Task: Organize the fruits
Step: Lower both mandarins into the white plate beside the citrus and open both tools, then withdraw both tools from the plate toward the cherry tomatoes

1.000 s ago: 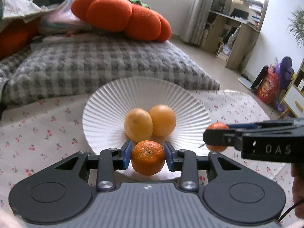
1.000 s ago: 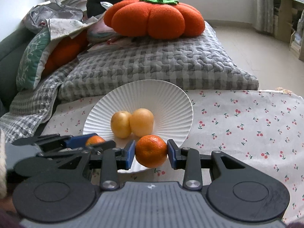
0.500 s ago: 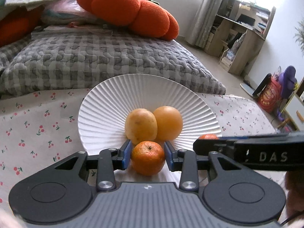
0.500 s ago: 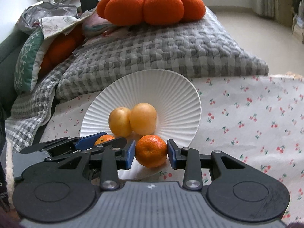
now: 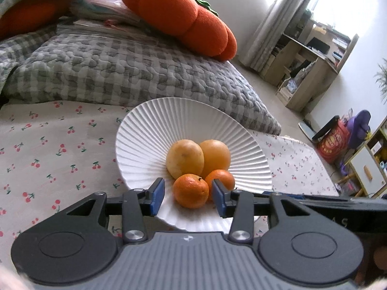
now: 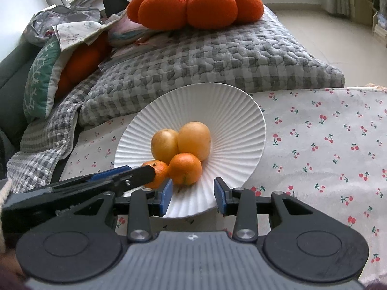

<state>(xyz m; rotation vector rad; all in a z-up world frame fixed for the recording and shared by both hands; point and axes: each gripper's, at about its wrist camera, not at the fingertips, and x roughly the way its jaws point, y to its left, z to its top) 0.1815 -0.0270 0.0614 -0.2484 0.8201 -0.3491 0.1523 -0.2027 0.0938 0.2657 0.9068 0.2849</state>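
A white ribbed plate [image 5: 150,130] on the cherry-print cloth holds two yellow fruits [image 5: 185,159] [image 5: 215,155] and two tangerines. My left gripper [image 5: 188,199] has its jaws opening. The near tangerine [image 5: 191,191] rests on the plate between the blue pads, with a gap on each side. The second tangerine [image 5: 221,178] lies just right of it. In the right wrist view, my right gripper [image 6: 193,198] also has its jaws opening, and its tangerine [image 6: 185,169] sits on the plate [image 6: 237,120] just past the pads, untouched. The left gripper's fingers [image 6: 135,175] partly hide the other tangerine [image 6: 158,171].
A grey checked quilt [image 6: 205,58] with an orange pumpkin cushion [image 6: 196,2] lies right behind the plate. More cushions and bags are piled at the left [image 6: 46,72]. The cherry-print cloth [image 6: 326,145] stretches to the right. A wooden shelf [image 5: 309,67] and bags [image 5: 336,140] stand across the floor.
Both grippers moved in over the plate with their tangerines, set them down beside the yellow fruits, and their pads have parted from the fruit.
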